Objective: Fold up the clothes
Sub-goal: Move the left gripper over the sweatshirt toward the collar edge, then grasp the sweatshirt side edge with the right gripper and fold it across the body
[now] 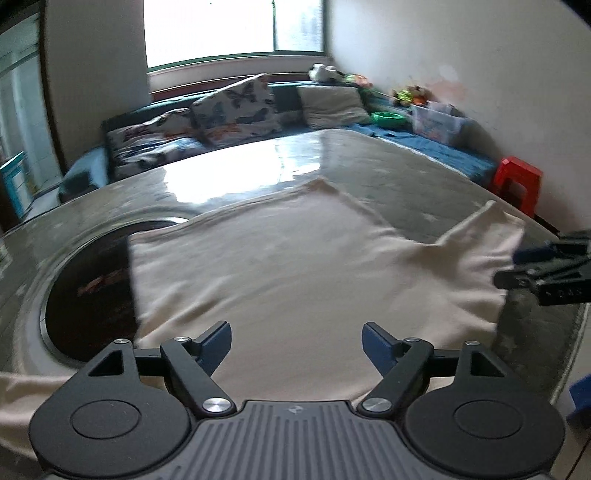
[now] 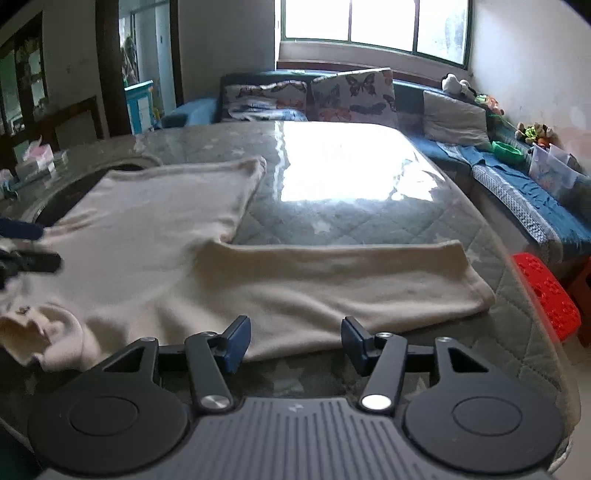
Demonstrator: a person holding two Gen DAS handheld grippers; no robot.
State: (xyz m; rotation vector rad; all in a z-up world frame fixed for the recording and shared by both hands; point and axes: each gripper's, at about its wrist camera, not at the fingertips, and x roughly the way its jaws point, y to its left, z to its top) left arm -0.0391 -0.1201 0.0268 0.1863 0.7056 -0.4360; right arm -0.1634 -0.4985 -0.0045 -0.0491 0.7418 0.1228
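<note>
The left tongs (image 1: 297,341) hang low over the near part of a cream garment (image 1: 280,266), blue pads spread wide with nothing between them. The right tongs (image 2: 295,341) sit level at the near edge of the same garment (image 2: 207,266), likewise released, cloth showing in the gap but not pinched. In the left wrist view the right tongs appear at 3 o'clock over the sleeve's end; in the right wrist view the left tongs show as a dark blur at 9 o'clock.

The garment lies spread on a table (image 2: 351,225) covered with grey-green quilted fabric bearing pale stars, under a glossy sheet that mirrors the window (image 2: 373,26). The body stretches toward 10 o'clock and one long sleeve runs flat toward 3 o'clock; it looks like soft knit, though blur makes that uncertain. At 8 o'clock the cloth bunches, perhaps a collar. A dark round recess (image 1: 88,280) in the table sits at 9 o'clock, partly under the fabric.

Beyond, a blue sofa (image 2: 546,218) wraps the corner, carrying butterfly-print cushions (image 2: 352,94). A red plastic stool (image 2: 546,291) stands at 3 o'clock.
</note>
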